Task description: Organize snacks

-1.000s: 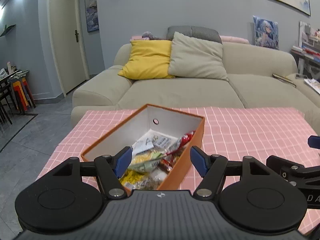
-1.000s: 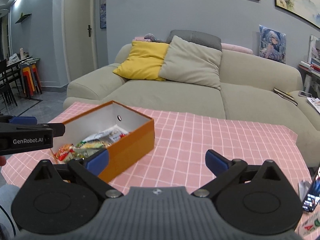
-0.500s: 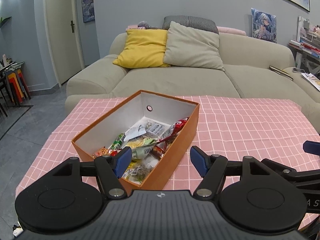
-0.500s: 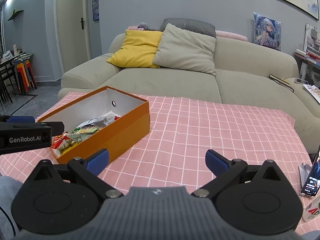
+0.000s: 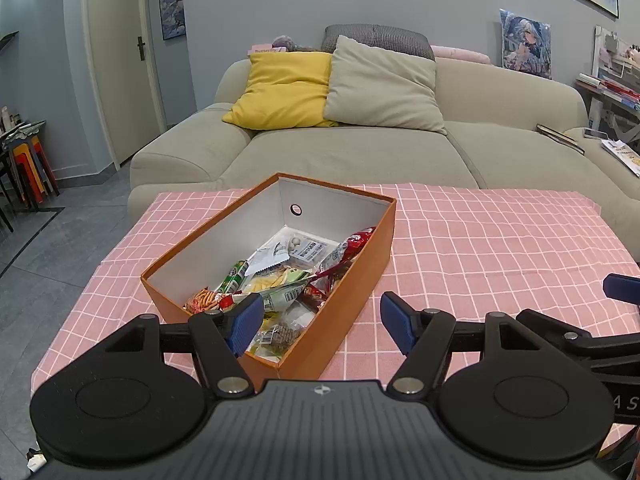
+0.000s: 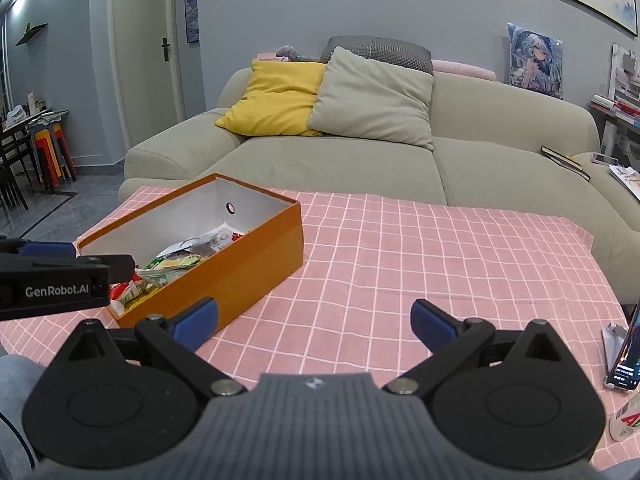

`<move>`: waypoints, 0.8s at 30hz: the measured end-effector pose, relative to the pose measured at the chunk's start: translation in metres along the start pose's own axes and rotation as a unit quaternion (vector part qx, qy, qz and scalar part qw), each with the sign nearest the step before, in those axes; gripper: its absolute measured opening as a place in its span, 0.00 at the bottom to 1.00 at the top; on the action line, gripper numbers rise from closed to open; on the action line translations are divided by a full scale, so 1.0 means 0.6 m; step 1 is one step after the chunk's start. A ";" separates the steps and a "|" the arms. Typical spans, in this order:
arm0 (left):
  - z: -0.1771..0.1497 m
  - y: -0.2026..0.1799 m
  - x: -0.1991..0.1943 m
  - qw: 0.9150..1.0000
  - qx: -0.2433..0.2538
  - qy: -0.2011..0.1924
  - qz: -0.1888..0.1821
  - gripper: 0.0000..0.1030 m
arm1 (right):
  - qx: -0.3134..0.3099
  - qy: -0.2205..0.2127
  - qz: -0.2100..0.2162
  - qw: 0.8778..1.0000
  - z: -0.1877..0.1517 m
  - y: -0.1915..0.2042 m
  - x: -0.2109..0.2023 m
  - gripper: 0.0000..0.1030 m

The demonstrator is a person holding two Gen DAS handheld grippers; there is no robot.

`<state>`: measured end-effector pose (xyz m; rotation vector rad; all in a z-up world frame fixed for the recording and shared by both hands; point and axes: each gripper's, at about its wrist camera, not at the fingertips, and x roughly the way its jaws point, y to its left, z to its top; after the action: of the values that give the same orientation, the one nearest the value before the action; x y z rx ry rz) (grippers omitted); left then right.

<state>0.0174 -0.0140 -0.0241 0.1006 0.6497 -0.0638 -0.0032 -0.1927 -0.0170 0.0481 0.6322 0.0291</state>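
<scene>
Far left in both views we see stacked stools point(image 5: 34, 168) by a closed door point(image 6: 152, 40), grey tile floor below. Moving right: the orange box point(image 5: 344, 312) sits on the left half of the pink checked tablecloth point(image 6: 420, 248), lid off, white inside, a round hole in its far end wall. The snacks point(image 5: 280, 280) lie piled in the box's near half: a red wrapper point(image 5: 352, 242) leaning on the right wall, a green tube-like packet point(image 5: 234, 274), a white packet point(image 5: 310, 250) toward the far end, and mixed small bags near us.

Our left gripper point(image 5: 322, 322) hangs just above the box's near right corner, jaws spread, nothing between them; its left fingertip point(image 5: 244, 320) overlaps the snacks in view, and we cannot tell if it touches them. In the right wrist view it comes in from the left edge and hides part of the box's near end.

Our right gripper point(image 6: 314, 320) sits over bare cloth to the right of the box, jaws spread wide and empty; its left fingertip point(image 6: 196, 318) is just in front of the box's side wall.

Behind the table there is a beige sofa point(image 5: 360, 152) with a yellow cushion point(image 5: 280, 88) and a grey cushion point(image 5: 384, 84). Far right, at the table's near edge, a phone point(image 6: 626, 352) stands on a stand; books point(image 6: 564, 158) lie on the sofa arm.
</scene>
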 end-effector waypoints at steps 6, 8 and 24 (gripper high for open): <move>0.003 0.001 0.000 1.000 -0.003 -0.001 -0.001 0.76 | 0.000 0.000 0.000 1.000 0.001 0.001 -0.001 0.96; 0.003 0.001 -0.001 1.000 -0.003 0.000 -0.001 0.76 | -0.001 -0.001 0.001 1.000 0.001 0.000 -0.001 0.96; 0.004 -0.001 -0.002 1.000 -0.001 -0.001 0.001 0.76 | -0.004 -0.003 0.001 1.000 0.004 -0.006 0.000 0.96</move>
<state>0.0175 -0.0150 -0.0215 0.0986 0.6481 -0.0617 -0.0016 -0.1961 -0.0154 0.0413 0.6258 0.0343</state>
